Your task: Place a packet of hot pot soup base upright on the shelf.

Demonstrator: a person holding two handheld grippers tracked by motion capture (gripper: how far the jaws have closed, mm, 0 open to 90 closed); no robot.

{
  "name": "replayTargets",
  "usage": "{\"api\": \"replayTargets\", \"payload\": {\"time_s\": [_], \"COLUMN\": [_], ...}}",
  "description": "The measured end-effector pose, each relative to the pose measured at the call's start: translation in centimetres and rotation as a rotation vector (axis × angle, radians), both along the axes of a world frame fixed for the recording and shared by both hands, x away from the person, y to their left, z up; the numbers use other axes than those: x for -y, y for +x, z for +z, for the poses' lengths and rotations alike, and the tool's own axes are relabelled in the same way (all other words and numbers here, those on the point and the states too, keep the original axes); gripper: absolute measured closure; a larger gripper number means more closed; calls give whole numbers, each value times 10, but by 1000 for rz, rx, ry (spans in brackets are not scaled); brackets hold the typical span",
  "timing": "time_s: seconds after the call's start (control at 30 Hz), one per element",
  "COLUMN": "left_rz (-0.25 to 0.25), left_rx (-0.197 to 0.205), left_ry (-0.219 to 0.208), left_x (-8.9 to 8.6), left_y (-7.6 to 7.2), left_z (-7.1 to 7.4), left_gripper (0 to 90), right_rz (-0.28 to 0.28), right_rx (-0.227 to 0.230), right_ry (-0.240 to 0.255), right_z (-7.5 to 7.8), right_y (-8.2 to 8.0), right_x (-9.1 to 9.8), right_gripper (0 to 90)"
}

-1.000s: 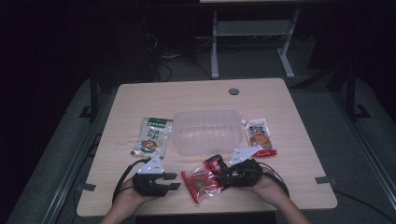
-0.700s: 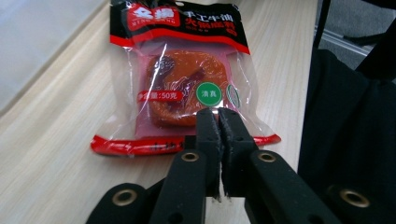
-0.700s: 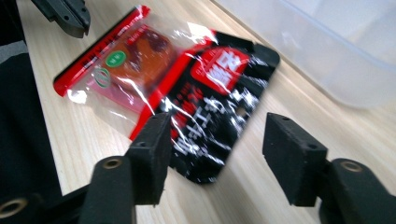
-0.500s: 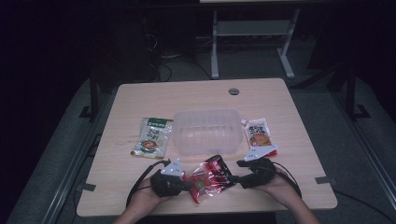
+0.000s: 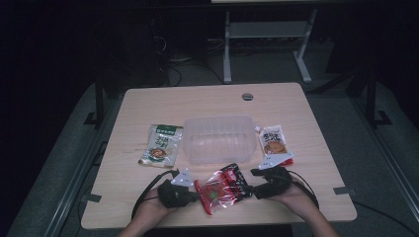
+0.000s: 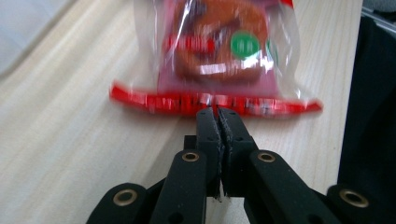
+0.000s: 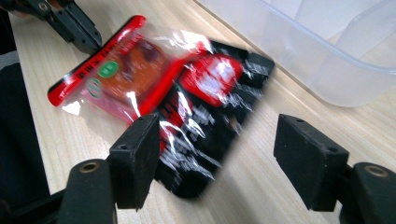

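Left tool [image 6: 217,112] pinching the red sealed edge of the crinkly red-and-black plastic snack packet [image 5: 221,187].
Right tool [image 7: 217,161] spread, jaws just opened, straddling the packet's black end without pressing. Packet lies on the light wooden tabletop [image 5: 296,113], just beside the clear plastic rectangular container [image 5: 220,138].

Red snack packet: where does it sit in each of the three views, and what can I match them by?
High view: red snack packet lies at the near table edge, between both grippers.
Left gripper view: it fills the upper middle, its red seam pinched by the shut left hand-held gripper.
Right gripper view: centre-left, partly between open jaws.
Shared landmark: the clear plastic tub.
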State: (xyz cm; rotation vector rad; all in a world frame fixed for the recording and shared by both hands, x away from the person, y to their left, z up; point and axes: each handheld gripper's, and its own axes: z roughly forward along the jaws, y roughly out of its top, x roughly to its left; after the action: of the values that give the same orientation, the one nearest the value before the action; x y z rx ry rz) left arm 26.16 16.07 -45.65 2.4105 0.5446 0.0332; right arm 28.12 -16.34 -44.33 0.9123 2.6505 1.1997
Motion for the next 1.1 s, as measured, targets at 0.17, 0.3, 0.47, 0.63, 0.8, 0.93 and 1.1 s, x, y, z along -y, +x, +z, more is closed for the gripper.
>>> {"api": "replayTargets", "payload": {"time_s": [0.17, 0.3, 0.47, 0.63, 0.8, 0.93, 1.1], "left_rz": [-4, 5, 16, -18, -17, -28, -27], "left_rx": [5, 26, 42, 46, 33, 39, 26], "left_ry": [-7, -57, -107, -62, -23, 8, 14], "left_x": [3, -1, 5, 17, 23, 26, 24], "left_y": [-1, 0, 3, 3, 1, 0, 1], "left_z": [2, 13, 22, 17, 6, 2, 0], "left_gripper": [864, 865, 871, 879, 883, 897, 898], "right_rz": [-1, -4, -10, -15, -22, -32, -34], "right_rx": [-8, -2, -8, -8, -14, -25, -43], "right_ry": [0, 6, 1, 0, 2, 21, 48], "right_z": [0, 1, 0, 1, -1, -1, 0], "right_y": [0, 0, 1, 2, 3, 4, 5], "right_x": [0, 1, 2, 3, 7, 8, 9], "right_gripper": [301, 301, 299, 291, 278, 266, 265]}}
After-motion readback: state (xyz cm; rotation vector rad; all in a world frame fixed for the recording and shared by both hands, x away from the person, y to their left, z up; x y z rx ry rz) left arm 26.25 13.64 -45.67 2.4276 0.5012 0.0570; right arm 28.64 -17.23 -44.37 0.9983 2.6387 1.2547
